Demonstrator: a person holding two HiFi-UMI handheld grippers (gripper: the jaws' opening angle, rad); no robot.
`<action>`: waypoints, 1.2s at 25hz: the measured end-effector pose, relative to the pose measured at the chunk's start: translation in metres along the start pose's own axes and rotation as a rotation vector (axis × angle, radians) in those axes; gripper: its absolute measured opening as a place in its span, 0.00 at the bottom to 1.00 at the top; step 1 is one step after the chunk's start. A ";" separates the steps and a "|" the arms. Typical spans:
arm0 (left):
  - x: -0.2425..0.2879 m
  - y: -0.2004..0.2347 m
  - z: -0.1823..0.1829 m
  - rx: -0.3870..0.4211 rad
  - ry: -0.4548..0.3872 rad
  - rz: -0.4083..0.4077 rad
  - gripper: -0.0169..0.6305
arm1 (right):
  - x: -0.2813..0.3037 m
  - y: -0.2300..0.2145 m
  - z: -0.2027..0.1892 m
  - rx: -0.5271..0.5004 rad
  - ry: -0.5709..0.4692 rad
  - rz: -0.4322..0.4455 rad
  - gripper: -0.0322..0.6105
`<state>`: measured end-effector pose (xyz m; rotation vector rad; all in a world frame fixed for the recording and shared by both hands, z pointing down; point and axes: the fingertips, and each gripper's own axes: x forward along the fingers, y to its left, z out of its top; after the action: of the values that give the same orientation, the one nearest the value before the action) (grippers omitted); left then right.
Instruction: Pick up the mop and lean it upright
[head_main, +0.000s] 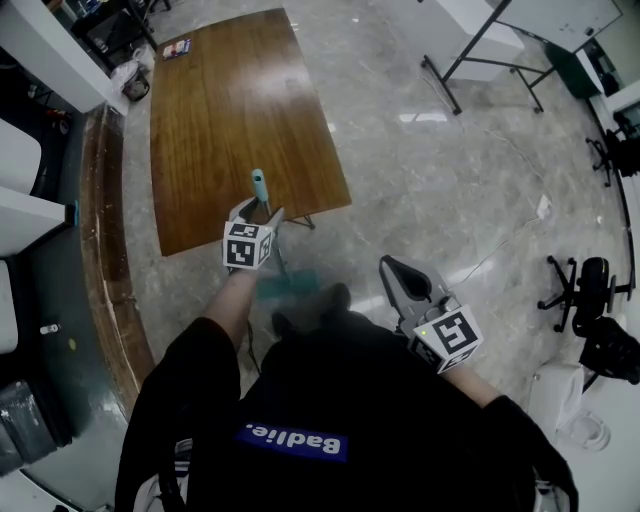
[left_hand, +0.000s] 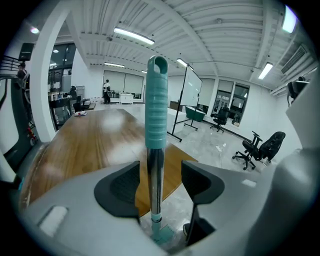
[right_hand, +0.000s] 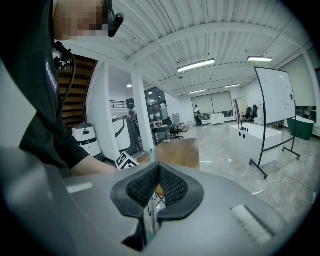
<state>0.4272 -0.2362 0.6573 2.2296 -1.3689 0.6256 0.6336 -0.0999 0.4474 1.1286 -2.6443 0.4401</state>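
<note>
The mop stands nearly upright at the near edge of the wooden table. Its teal handle points up and its teal head rests on the floor, blurred. In the left gripper view the teal grip tops a chrome pole. My left gripper is open around that pole, with a gap at each pad. In the head view the left gripper sits just below the handle tip. My right gripper hangs to the right, apart from the mop. Its pads are shut together on nothing.
The person's dark shoes stand by the mop head. A whiteboard stand is at the far right, with black office chairs at the right edge. A white cable runs over the marble floor. A curved wooden step borders the left.
</note>
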 end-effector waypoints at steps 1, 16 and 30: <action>0.003 0.001 -0.001 0.000 0.002 -0.002 0.43 | -0.001 -0.001 0.000 0.000 0.002 -0.003 0.06; 0.021 0.006 -0.004 0.002 -0.007 0.015 0.20 | -0.012 -0.009 -0.004 0.019 0.006 -0.011 0.06; -0.023 -0.020 -0.025 0.014 -0.016 0.018 0.19 | -0.002 0.006 0.001 0.014 -0.017 0.091 0.06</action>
<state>0.4327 -0.1970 0.6609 2.2398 -1.3976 0.6265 0.6307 -0.0953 0.4445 1.0238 -2.7191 0.4695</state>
